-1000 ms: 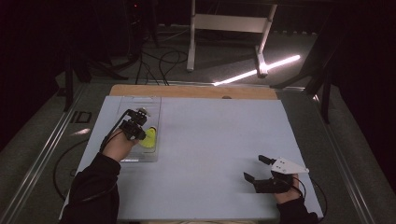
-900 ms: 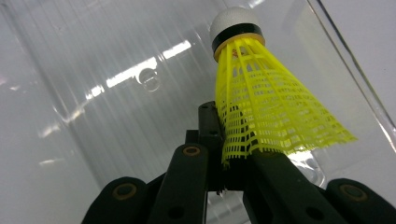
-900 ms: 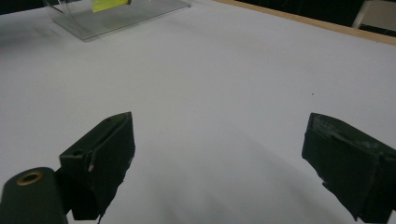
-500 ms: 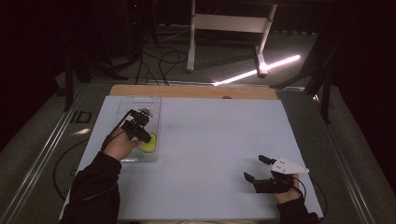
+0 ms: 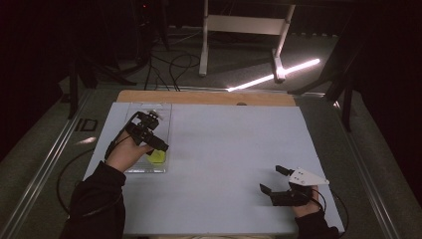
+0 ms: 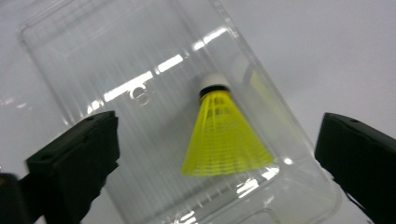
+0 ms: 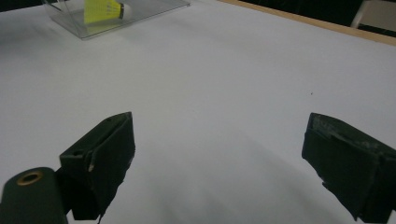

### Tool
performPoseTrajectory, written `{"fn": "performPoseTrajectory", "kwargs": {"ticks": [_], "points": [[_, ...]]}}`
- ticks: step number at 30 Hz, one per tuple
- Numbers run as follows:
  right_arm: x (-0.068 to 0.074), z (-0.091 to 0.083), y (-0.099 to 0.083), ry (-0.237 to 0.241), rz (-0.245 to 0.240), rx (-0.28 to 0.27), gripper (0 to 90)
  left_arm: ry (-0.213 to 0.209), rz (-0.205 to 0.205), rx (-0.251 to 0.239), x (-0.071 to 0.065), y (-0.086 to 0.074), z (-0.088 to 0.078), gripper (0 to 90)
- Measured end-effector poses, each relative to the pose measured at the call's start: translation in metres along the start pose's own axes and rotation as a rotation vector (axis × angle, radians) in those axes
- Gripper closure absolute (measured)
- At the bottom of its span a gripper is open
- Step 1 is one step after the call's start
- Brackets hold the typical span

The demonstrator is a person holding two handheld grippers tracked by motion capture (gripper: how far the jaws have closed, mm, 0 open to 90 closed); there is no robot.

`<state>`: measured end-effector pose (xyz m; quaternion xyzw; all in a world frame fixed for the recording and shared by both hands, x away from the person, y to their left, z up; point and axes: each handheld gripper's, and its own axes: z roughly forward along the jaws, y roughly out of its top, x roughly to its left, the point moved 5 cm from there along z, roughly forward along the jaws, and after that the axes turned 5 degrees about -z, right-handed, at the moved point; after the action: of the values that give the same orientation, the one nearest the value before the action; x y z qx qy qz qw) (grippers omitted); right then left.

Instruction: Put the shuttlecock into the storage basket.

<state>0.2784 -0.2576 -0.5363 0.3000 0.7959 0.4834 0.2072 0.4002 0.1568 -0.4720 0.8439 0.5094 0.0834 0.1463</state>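
1. Left gripper jaws just opening wide, lifted clear above clear tray.
2. Yellow shuttlecock released, lying inside tray; drop-off looks done.
3. Right gripper unclenched, empty, resting on bench.

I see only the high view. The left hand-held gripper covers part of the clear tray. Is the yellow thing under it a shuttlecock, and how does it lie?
Observer: Yes, a yellow shuttlecock. In the left gripper view it lies on its side inside the clear tray, with its white tip toward the tray's far end.
Operator: Does the left hand-held gripper hold it?
Observer: No. The left hand-held gripper has just been opening; its jaws stand wide, apart from the shuttlecock on both sides.
Operator: And the right hand-held gripper?
Observer: The right hand-held gripper is open over the bare white table, nothing between its jaws.
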Motion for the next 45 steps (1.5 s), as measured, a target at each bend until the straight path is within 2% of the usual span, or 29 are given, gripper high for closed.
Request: {"fn": "performPoseTrajectory", "kwargs": {"ticks": [4, 10, 15, 20, 23, 27, 28, 29, 30, 31, 32, 34, 38, 45], "points": [[0.000, 0.000, 0.000, -0.001, -0.001, -0.001, 9.5, -0.013, 0.027, -0.007, -0.004, 0.001, -0.005, 0.0], [0.000, 0.000, 0.000, 0.001, -0.001, -0.001, 9.6, -0.082, 0.077, -0.028, -0.014, 0.004, -0.014, 0.0], [0.000, 0.000, 0.000, -0.001, 0.000, -0.002, 9.6, -0.132, 0.141, -0.033, -0.023, 0.004, -0.019, 0.0], [0.000, 0.000, 0.000, -0.001, 0.000, -0.004, 9.6, -0.197, 0.191, -0.051, -0.033, 0.005, -0.024, 0.0], [0.000, -0.001, 0.000, -0.001, 0.000, -0.004, 9.6, -0.256, 0.230, -0.061, -0.041, 0.005, -0.027, 0.0], [0.000, -0.001, 0.000, 0.000, 0.000, -0.004, 9.5, -0.297, 0.276, -0.072, -0.052, 0.006, -0.026, 0.0], [0.000, -0.001, 0.000, 0.000, 0.000, -0.004, 9.6, -0.318, 0.280, -0.077, -0.054, 0.006, -0.026, 0.0], [0.000, -0.001, 0.001, 0.001, 0.001, -0.005, 9.6, -0.326, 0.290, -0.097, -0.057, 0.007, -0.026, 0.0], [0.000, -0.001, 0.001, 0.001, 0.001, -0.005, 9.6, -0.326, 0.290, -0.097, -0.057, 0.007, -0.026, 0.0], [0.000, -0.001, 0.001, 0.001, 0.001, -0.006, 9.6, -0.332, 0.317, -0.126, -0.062, 0.008, -0.027, 0.0], [0.000, -0.001, 0.000, 0.000, 0.003, -0.007, 9.6, -0.334, 0.323, -0.141, -0.065, 0.008, -0.027, 0.0], [0.000, -0.001, 0.000, 0.001, 0.003, -0.006, 9.6, -0.326, 0.354, -0.146, -0.071, 0.008, -0.025, 0.0], [0.000, -0.001, 0.001, 0.001, 0.002, -0.008, 9.6, -0.340, 0.405, -0.161, -0.082, 0.009, -0.022, 0.0], [0.000, -0.002, 0.001, 0.002, 0.000, -0.011, 9.5, -0.364, 0.464, -0.199, -0.100, 0.008, -0.017, 0.0]]}}
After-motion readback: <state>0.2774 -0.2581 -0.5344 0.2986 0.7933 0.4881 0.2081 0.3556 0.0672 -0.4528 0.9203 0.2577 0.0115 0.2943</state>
